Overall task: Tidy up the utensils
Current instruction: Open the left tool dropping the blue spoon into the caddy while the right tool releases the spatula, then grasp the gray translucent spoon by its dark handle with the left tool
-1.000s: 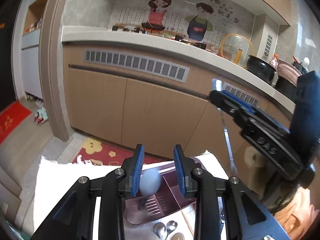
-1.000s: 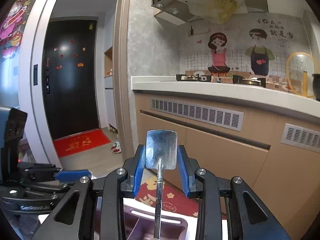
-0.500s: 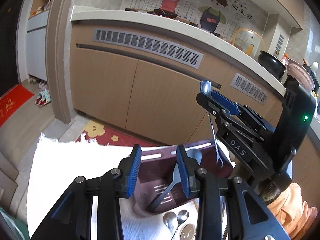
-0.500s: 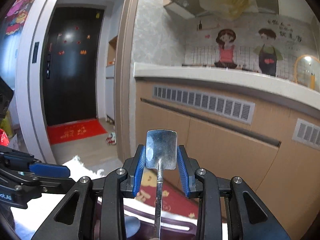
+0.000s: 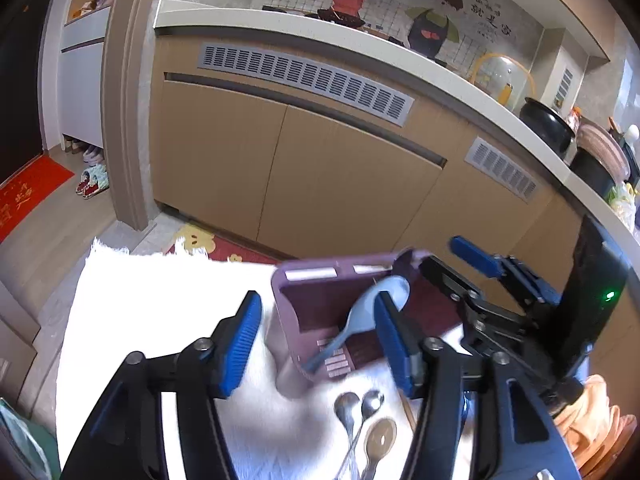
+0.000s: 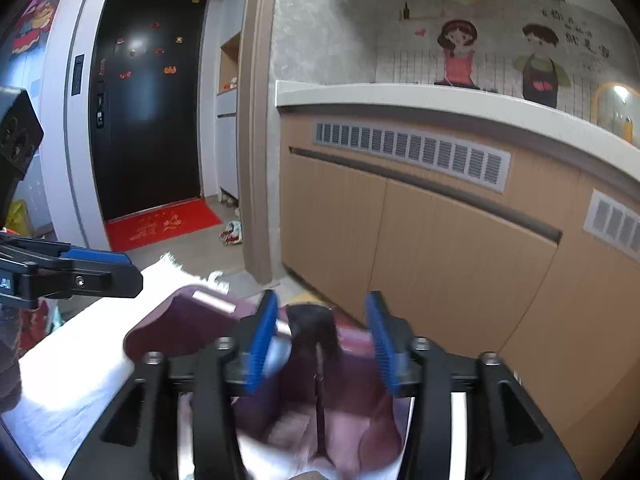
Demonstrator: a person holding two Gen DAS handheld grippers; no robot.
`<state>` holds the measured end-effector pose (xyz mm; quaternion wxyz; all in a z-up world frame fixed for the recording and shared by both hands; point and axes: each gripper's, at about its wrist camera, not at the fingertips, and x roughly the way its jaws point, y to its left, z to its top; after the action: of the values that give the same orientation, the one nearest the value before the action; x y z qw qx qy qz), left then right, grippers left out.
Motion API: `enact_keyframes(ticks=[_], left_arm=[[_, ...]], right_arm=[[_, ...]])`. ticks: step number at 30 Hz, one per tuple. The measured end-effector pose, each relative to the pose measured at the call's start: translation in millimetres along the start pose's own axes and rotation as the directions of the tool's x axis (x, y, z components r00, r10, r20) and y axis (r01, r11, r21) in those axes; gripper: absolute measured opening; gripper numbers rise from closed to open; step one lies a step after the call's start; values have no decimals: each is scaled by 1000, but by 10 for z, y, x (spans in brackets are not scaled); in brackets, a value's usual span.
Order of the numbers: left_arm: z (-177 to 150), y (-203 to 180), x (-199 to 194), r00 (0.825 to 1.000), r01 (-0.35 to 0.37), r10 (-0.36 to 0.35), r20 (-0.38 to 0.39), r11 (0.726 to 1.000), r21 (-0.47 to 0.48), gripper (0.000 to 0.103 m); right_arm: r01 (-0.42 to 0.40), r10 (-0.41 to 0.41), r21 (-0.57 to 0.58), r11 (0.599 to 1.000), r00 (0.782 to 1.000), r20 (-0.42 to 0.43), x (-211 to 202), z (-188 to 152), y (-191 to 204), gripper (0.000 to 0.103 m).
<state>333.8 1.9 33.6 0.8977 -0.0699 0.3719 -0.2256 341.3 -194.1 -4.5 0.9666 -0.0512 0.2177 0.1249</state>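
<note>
A purple utensil holder stands on a white cloth. A pale blue spoon leans inside it, bowl up, free of my left gripper, whose jaws are opening with no pad pressing on it. In the right wrist view, a flat-headed metal utensil stands in the holder between the pads of my right gripper. Its jaws are opening too, and there is a gap on both sides. Each gripper also appears in the other's view: the right gripper, the left gripper.
Two metal spoons and a gold-coloured spoon lie on the cloth in front of the holder. An orange cloth sits at the lower right. Wooden kitchen cabinets and a counter with pots rise behind.
Both grippers came down to the holder and their jaws widened. The blue spoon left the left pads and the metal utensil left the right pads; both now rest in the holder.
</note>
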Motion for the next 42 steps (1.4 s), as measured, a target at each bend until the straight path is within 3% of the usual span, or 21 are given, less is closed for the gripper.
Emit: enact_keyframes(ticks=[3,6,11,19,22,27,30,32,36,42], left_arm=[[-192,-86,-34,999,9,-7,-34,999,38,73],[-492,-216,-40,996,17,-8,-93,995,98,77],[-1068,-420,-52,983,26,8,-182,983,181,77],[-1724,-635,-103,973,3,69,-218,950,313,75],[-1741,-673,-112,970,57,23,-240,946,318,61],[-1585,-725,20,959,145,-61,-278,945,292,61],[-1496,-777,167,957,115,-18,-290,940,321,57],[-1450,-811,274,952,104,5,-307,936,337,46],[-1374,-818,525,932,94,27,-360,946,312,44],[-1297,-807,772,922,43,81,-379,950,309,44]], right_arm=[[0,2,43,999,999,-45,-272,-89,-33,76],[23,-11,83,996,990,-143,-536,-206,-54,81],[79,-23,143,987,933,-359,-876,-637,-74,82],[189,-110,141,972,892,-438,-1410,-1404,-4,82],[219,-122,176,960,889,-441,-1584,-1588,-26,82],[244,-129,233,941,899,-419,-1833,-1771,-86,82],[245,-118,263,933,900,-420,-1937,-1894,-126,82],[248,-120,262,933,899,-421,-1975,-1923,-139,82],[240,-117,256,936,902,-415,-2019,-1973,-133,82],[220,-104,248,943,906,-411,-1994,-2005,-87,82]])
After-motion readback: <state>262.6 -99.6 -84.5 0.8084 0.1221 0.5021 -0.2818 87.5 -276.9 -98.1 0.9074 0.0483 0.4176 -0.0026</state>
